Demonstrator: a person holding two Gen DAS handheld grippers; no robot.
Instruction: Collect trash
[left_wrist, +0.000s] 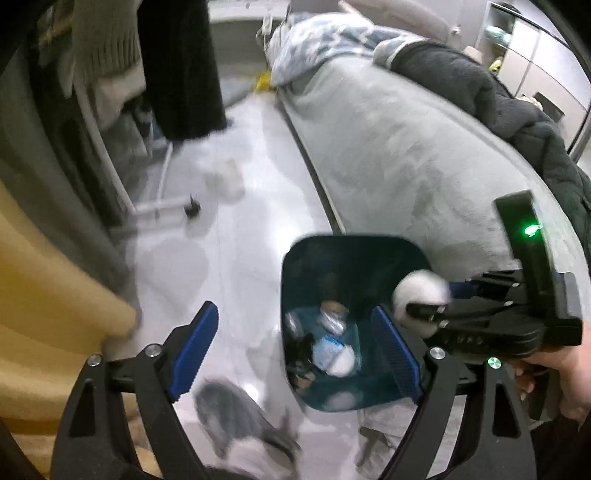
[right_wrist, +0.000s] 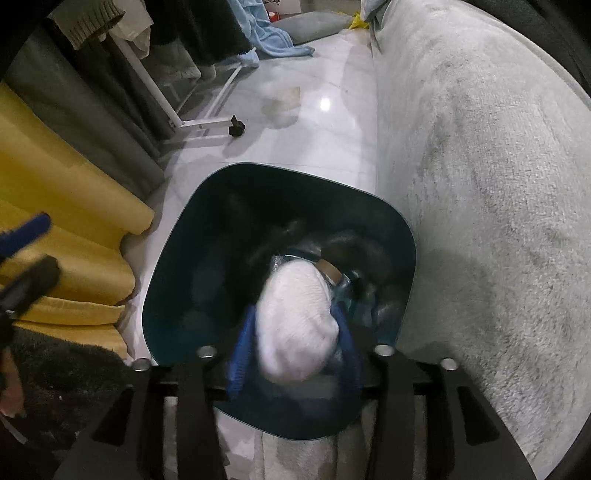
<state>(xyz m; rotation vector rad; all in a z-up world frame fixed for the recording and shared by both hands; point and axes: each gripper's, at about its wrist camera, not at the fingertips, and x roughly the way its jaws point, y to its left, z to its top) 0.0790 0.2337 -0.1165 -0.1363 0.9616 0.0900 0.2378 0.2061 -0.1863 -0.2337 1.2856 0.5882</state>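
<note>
We look down on a dark teal plastic trash bin (right_wrist: 173, 280) with rounded corners, standing on a glossy white floor (right_wrist: 317, 122); everything else is placed from this bin.

Directly above the bin's open mouth, our right gripper (right_wrist: 295, 332) points steeply down with a crumpled white paper wad (right_wrist: 295, 325) between its blue ribbed pads (right_wrist: 240, 354). The picture is motion-blurred, so we cannot tell whether the pads press on the wad or have let it go. In the left wrist view the same wad (left_wrist: 421, 295) hangs over the bin's right rim (left_wrist: 417, 254), at the tip of the right gripper (left_wrist: 424, 310), which a bare hand (left_wrist: 569, 373) holds.

Our left gripper (left_wrist: 295, 350) hovers over the bin's near left edge with its blue pads (left_wrist: 195, 343) spread wide and nothing between them.

Inside the bin (left_wrist: 295, 258) lie more white wads, clear plastic pieces and some dark scraps.

Right of the bin, pressed close to its side, runs a pale grey fleece-covered bed (right_wrist: 480, 184). Left of the bin hang yellow curtain folds (right_wrist: 55, 206). Beyond the bin, a white metal rack on a black caster wheel (right_wrist: 236, 129) stands on the floor, with clothes hanging over it.
</note>
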